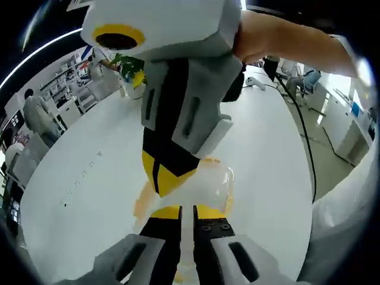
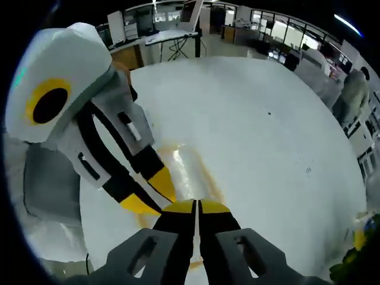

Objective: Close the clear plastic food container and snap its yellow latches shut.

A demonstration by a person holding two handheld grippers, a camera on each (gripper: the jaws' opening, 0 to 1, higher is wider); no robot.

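The clear plastic food container [image 1: 221,181] lies on the white table [image 1: 89,154], its yellow latches showing as orange-yellow strips along its edges [image 1: 142,205]. My left gripper [image 1: 187,212] is shut, its tips down at the container's near edge. My right gripper [image 1: 169,178] comes in from above in the left gripper view and points down onto the lid. In the right gripper view the container [image 2: 189,163] lies just beyond my shut right gripper [image 2: 196,206], with the left gripper's yellow tip [image 2: 148,191] beside it. I cannot see anything pinched between either pair of jaws.
A green plant in a yellow pot [image 1: 133,70] stands at the table's far end, also seen as the plant [image 2: 356,261]. A black cable [image 1: 306,136] runs along the table's right side past a white device [image 1: 256,83]. People sit at desks [image 1: 35,113] around the room.
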